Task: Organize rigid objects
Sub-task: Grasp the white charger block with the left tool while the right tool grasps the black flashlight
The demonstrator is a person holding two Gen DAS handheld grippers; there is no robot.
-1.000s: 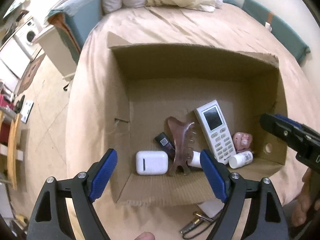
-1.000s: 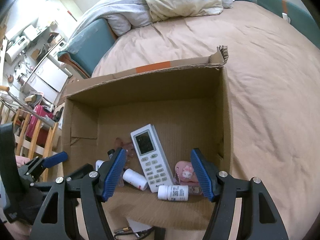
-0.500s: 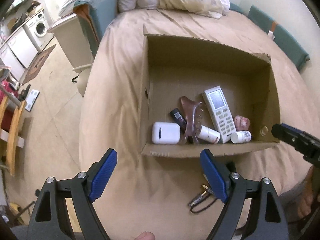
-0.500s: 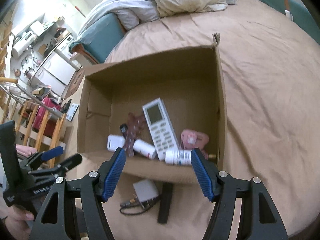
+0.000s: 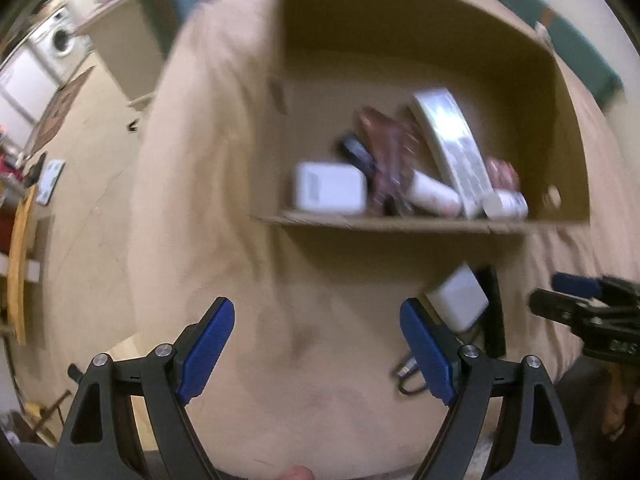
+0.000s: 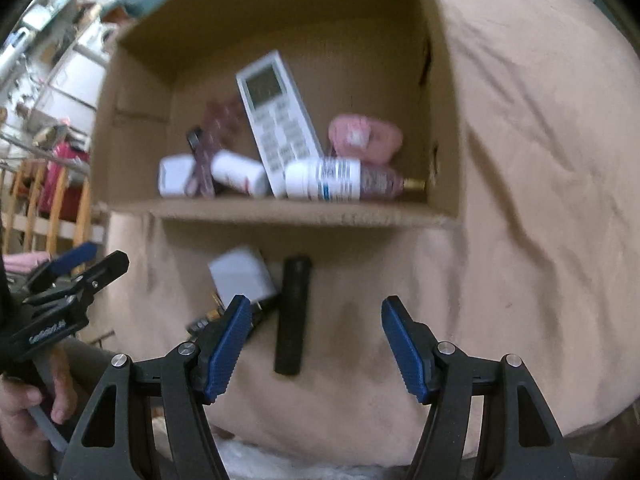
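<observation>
I've pulled both grippers back off the cardboard box (image 6: pixel 280 212) toward the black bar (image 6: pixel 294 316) and white adapter (image 6: pixel 240 274) lying on the bed; jaws apart, empty.

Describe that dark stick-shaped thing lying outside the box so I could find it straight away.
Start at the open brown cardboard box on the tan bedspread. Just in front of its near wall, on the bedspread, lie a few loose things. The black matte cylinder is the long dark one, lying lengthwise toward the box, right of the small white rectangular block and its cable.
</observation>
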